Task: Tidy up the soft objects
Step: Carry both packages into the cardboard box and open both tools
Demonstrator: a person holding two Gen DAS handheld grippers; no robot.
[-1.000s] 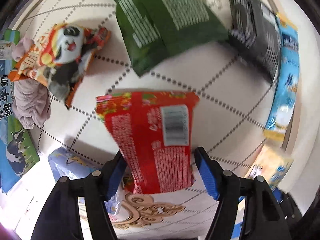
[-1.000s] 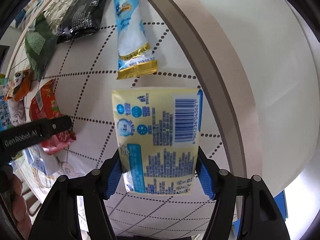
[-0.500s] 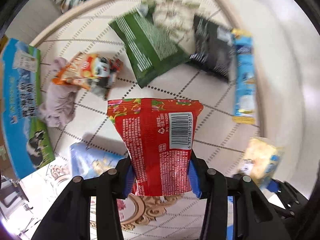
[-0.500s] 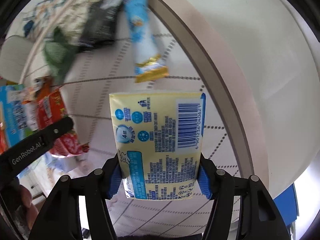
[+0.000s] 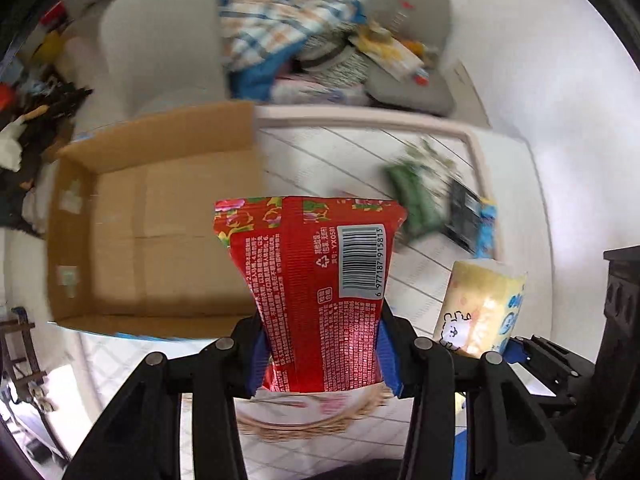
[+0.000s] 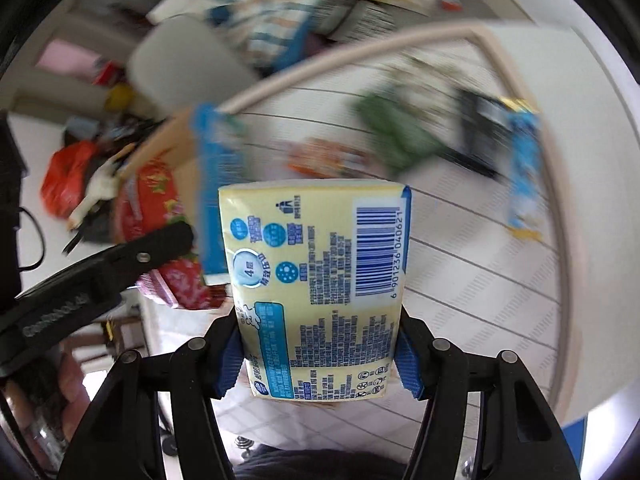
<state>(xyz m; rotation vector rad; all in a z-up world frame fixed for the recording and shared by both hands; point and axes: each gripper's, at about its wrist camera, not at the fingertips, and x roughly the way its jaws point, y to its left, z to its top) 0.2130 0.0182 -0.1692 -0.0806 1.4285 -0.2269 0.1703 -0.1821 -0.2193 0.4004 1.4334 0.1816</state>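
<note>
My left gripper (image 5: 322,354) is shut on a red snack packet (image 5: 316,280) with a barcode, held in the air in front of an open cardboard box (image 5: 152,236). My right gripper (image 6: 318,354) is shut on a yellow tissue pack (image 6: 320,280), also lifted; that pack shows in the left wrist view (image 5: 480,308) at the right. The left gripper with the red packet (image 6: 160,216) shows at the left of the right wrist view. On the white mat lie a green packet (image 5: 412,200), a black packet (image 5: 464,216) and a blue packet (image 6: 522,184).
The mat has a beige raised rim (image 5: 476,148). Beyond it are a grey seat (image 5: 164,52) and a pile of checked cloth and cushions (image 5: 320,40). Clutter lies on the floor at the far left (image 5: 36,108). An orange packet (image 6: 328,156) lies blurred mid-mat.
Both grippers have risen and tilted up from the mat with their packets. The left gripper closed on the red packet. The cardboard box and the room beyond have come into view.
</note>
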